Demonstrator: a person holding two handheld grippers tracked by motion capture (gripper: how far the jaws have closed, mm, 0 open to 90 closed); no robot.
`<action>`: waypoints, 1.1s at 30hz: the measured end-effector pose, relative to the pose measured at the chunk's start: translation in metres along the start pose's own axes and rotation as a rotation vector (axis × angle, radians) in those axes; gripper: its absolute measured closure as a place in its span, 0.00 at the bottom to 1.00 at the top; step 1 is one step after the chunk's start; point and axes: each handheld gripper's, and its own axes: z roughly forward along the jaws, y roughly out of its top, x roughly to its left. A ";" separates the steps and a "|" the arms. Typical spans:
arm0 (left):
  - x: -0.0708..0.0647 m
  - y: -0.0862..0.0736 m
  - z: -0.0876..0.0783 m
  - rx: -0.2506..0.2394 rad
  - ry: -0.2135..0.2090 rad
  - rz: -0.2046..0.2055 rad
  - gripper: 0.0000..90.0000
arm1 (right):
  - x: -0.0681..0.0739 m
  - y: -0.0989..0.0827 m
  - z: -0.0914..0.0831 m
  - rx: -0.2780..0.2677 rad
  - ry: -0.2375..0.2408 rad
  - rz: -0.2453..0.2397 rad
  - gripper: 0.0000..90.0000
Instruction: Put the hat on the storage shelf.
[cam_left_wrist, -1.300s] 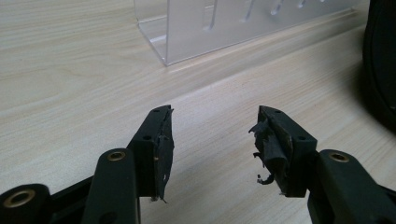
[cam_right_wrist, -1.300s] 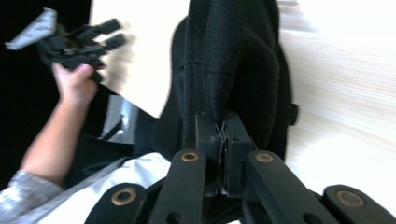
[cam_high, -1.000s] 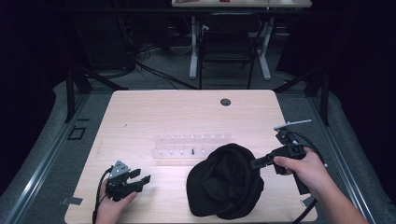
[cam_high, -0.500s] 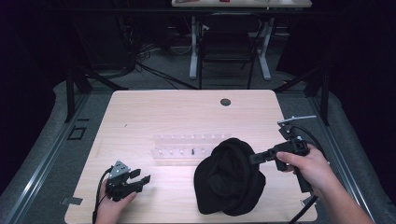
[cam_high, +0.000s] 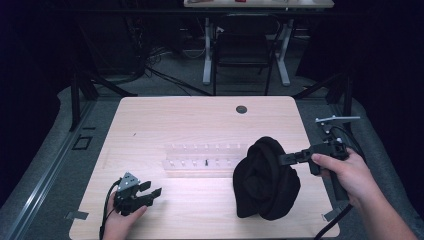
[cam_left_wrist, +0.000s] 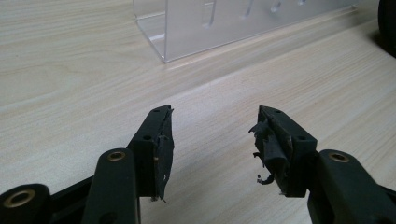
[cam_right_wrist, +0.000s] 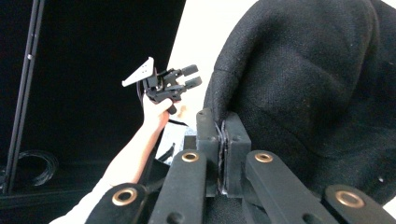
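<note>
- High view: A person's right gripper (cam_high: 286, 159), its fingers clamped tight on an edge of a black knit hat (cam_high: 265, 180), holds the bunched fabric partly off the pale wooden desk (cam_high: 150, 120) at the near right, a grip on the rim that seems meant to let the hat hang and open out. A clear acrylic rack (cam_high: 205, 159) lies just left of the hat. The left gripper (cam_high: 149, 192) rests at the near left corner, well apart from the hat, apparently waiting its turn.
- Left gripper view: Its fingers (cam_left_wrist: 159, 140) stand wide apart over bare wood with nothing between them; the rack's corner (cam_left_wrist: 196, 28) lies ahead.
- Right gripper view: The fingers (cam_right_wrist: 223, 149) are pressed together on a fold of the hat (cam_right_wrist: 308, 88); the other hand's gripper (cam_right_wrist: 180, 81) shows beyond.
- Against a second earlier: The hat has lifted and shifted right, from a flatter heap into a taller bundle; the left gripper has kept its place.
</note>
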 end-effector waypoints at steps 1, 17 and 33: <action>0.000 0.000 0.000 -0.002 0.002 -0.001 0.52 | 0.000 0.001 -0.001 -0.005 0.003 0.000 0.98; 0.001 0.000 0.000 -0.007 0.001 -0.006 0.48 | 0.017 0.015 -0.011 -0.082 0.049 -0.003 0.98; 0.002 0.000 0.000 -0.014 0.013 -0.025 0.44 | 0.041 0.035 -0.013 -0.117 0.055 -0.032 0.98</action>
